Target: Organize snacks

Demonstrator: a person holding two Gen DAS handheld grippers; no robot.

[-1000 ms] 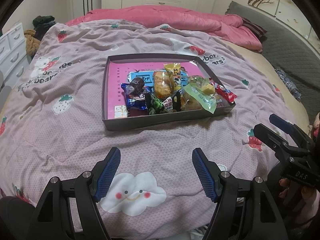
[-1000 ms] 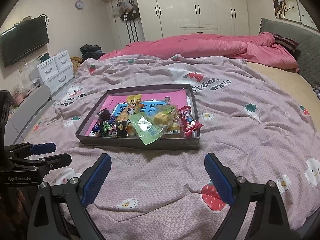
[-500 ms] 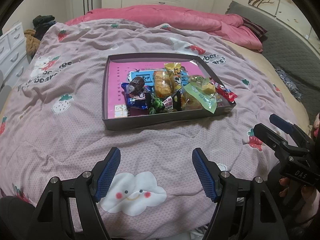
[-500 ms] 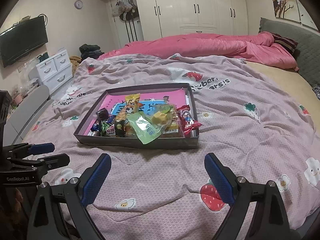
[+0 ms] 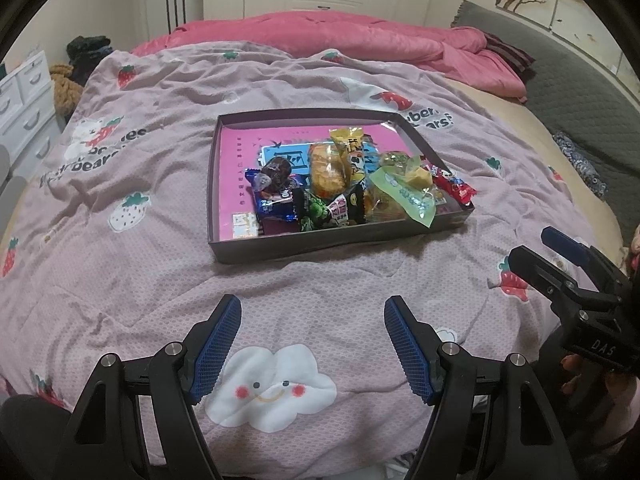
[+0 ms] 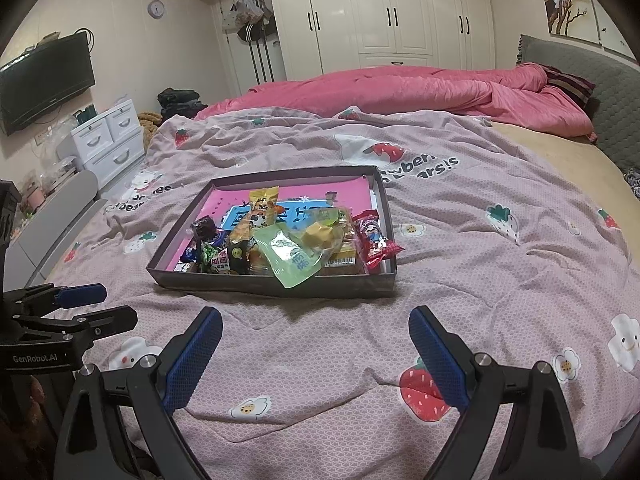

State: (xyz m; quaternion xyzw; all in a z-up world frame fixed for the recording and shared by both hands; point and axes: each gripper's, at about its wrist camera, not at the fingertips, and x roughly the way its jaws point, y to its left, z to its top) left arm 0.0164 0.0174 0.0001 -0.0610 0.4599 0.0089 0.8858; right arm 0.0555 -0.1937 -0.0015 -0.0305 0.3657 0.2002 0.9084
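Both grippers are hanging low over the bedspread (image 5: 320, 280) at the bed's near edge, well short of the tray (image 5: 320, 242): left gripper (image 5: 312, 344) and right gripper (image 6: 316, 356), jaws spread wide, holding nothing. All snacks are sitting heaped inside the tray, crowding its near right corner, likely dumped loose; the tray's far left part is showing bare pink lining. Green pouch (image 6: 292, 256) is drooping over the near wall, long axis running diagonally toward the near edge. Red packet (image 6: 374, 238) is lying along the right wall, pointing near to far. Yellow packet (image 5: 350, 152) is pointing at the far wall. Pile could fit sorted-in or awaiting sorting.
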